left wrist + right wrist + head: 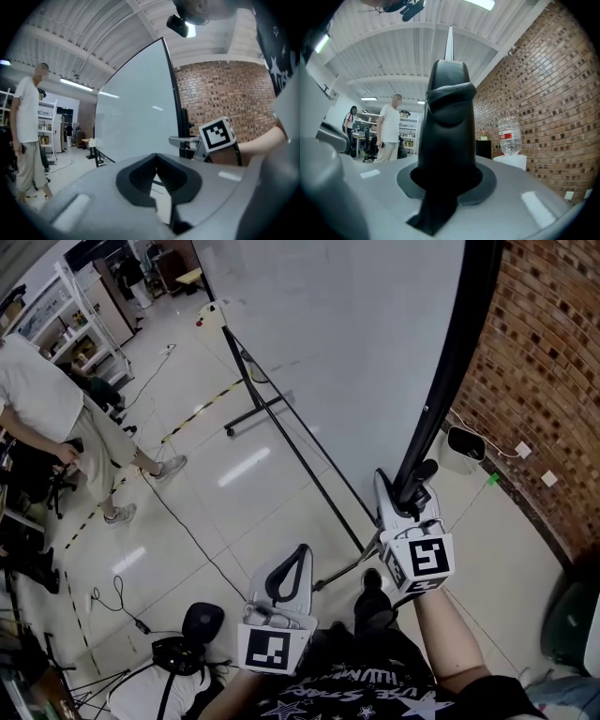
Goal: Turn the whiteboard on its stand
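The big whiteboard [328, 334] stands on its black wheeled stand [255, 414], and its black side frame [452, 381] runs down the right. My right gripper [415, 491] is shut on that frame's lower end. The right gripper view shows the black frame bar [447, 117] filling the space between the jaws. My left gripper [300, 557] hangs lower and to the left, away from the board, jaw tips touching and holding nothing. In the left gripper view, the board [136, 122] rises ahead of the shut left gripper [157, 158], and the right gripper's marker cube [217, 133] sits at the frame.
A brick wall [553, 381] runs close on the right, with a water bottle [509, 136] on a white stand beside it. A person in a white shirt [42, 404] stands at the left near shelves [80, 315]. Cables and a black device [200, 621] lie on the tiled floor.
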Motion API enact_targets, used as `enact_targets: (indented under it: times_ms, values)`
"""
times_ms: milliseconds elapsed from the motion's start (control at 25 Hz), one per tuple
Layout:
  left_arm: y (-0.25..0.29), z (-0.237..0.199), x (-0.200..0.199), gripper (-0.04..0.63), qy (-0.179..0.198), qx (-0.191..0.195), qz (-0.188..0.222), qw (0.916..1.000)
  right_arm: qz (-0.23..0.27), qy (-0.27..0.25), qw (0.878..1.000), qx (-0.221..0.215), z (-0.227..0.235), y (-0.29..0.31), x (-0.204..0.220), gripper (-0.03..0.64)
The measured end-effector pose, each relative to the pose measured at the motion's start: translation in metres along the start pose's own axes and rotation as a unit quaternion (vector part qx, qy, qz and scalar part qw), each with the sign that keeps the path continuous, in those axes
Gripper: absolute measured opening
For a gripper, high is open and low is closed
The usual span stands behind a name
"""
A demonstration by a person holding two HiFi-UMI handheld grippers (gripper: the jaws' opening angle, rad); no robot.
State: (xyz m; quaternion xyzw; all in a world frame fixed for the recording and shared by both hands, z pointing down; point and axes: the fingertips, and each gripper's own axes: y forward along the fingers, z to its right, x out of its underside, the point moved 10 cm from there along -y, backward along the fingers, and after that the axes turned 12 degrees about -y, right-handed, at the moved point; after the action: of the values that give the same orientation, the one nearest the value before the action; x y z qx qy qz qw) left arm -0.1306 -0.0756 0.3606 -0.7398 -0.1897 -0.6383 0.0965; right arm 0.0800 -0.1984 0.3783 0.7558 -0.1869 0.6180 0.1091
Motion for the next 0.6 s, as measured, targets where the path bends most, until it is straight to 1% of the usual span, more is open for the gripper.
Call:
enact_targets:
  times_ms: [360, 480, 600]
  values:
    - [-0.023, 0.018, 0.006, 0.005, -0.009, 0.033, -0.01, 0.9994, -0.011, 0.0, 1.0, 0.018, -0.025, -0.038, -0.008, 0.104]
    - [-0.028, 0.027, 0.007, 0.005, -0.011, 0.034, -0.008, 0.9993, -0.018, 0.0, 1.0, 0.026, -0.034, -0.054, -0.009, 0.104]
    - [-0.032, 0.037, 0.005, 0.005, -0.014, 0.027, -0.004, 0.9995, -0.018, -0.002, 0.999, 0.026, -0.043, -0.066, -0.017, 0.104]
